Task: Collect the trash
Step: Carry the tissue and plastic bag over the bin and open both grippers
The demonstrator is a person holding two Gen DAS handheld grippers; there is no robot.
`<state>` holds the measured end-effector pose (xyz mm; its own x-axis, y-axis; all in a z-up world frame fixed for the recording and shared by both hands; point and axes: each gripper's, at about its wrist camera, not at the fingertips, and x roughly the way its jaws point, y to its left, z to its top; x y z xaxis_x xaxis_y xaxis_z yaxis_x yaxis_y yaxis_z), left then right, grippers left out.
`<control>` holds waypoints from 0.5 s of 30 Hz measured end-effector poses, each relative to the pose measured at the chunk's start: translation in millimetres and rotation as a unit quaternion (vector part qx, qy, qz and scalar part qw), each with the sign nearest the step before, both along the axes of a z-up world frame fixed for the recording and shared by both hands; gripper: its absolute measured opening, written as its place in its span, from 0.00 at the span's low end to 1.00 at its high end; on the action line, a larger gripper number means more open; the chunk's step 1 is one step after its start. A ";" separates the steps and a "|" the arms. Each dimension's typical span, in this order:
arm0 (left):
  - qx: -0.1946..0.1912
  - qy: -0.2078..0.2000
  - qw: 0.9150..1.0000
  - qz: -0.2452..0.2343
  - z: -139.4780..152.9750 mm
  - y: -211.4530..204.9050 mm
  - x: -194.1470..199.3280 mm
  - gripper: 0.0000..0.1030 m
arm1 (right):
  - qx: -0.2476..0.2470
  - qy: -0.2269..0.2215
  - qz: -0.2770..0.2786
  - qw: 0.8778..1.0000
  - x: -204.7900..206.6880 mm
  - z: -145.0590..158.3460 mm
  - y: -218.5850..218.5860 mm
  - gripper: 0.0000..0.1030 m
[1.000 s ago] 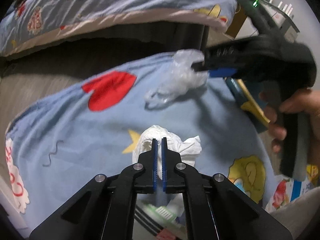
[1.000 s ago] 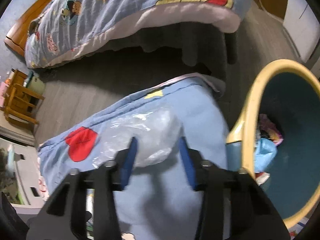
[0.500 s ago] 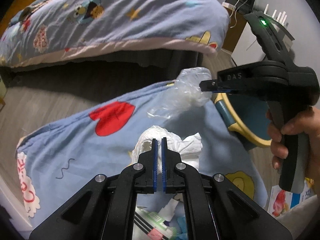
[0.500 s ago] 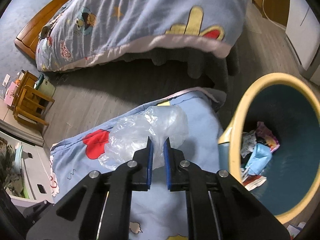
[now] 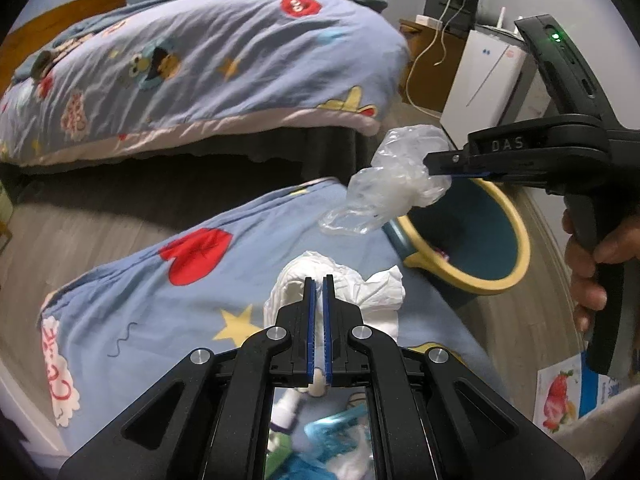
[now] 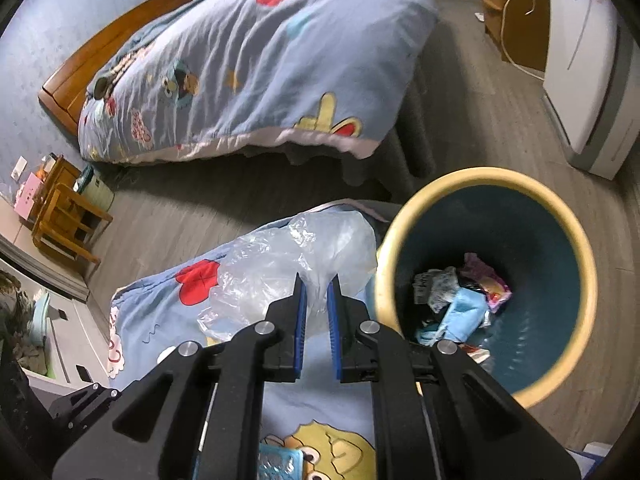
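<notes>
A grey wood-look floor (image 6: pixel 472 92) runs through a bedroom, with a bed under a blue cartoon-print quilt (image 5: pixel 192 64) across the top of both views and a second blue printed cover (image 5: pixel 168 292) spread over the lower middle. In the left wrist view, the left gripper (image 5: pixel 319 280) sits at lower centre with its blue-lined jaws pressed nearly together on a crumpled white tissue (image 5: pixel 360 292), which bulges out past the fingertips and rests against the cover. To the right of frame, the right gripper (image 5: pixel 434 164) comes in sideways, held by a hand (image 5: pixel 588 268) at the right edge, pinching a clear plastic bag (image 5: pixel 392 184) that hangs in the air, wrinkled, translucent and puffed, above the near rim of the bin (image 5: pixel 516 248). Only the right wrist view looks down into that bin (image 6: pixel 586 264): yellow rim, dark teal inside, with wrappers and scraps (image 6: pixel 460 296) lying at the bottom. There the right gripper (image 6: pixel 317 282) holds a fold of the plastic bag (image 6: pixel 292 268) between its narrowly parted jaws, just left of the rim. A wooden stool (image 6: pixel 68 216) stands at left.
</notes>
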<state>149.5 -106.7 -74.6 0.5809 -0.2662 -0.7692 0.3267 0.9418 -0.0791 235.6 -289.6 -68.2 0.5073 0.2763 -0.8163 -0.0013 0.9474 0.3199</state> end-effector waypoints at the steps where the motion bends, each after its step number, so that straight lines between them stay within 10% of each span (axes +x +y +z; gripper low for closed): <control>1: 0.001 -0.002 1.000 -0.001 1.2 -1.8 -2.5 0.04 | -0.001 -0.004 -0.002 1.000 -4.5 3.5 -4.4 0.10; 15: 0.001 -0.032 0.999 -0.029 20.8 -54.2 -22.6 0.04 | -0.026 -0.036 -0.050 0.998 -43.5 39.0 -82.1 0.09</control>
<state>126.9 -160.8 -53.8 0.6128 -0.2999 -0.7312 0.3854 0.9211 -0.0548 192.1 -371.7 -29.2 0.5889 0.1788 -0.7882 0.0731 0.9594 0.2723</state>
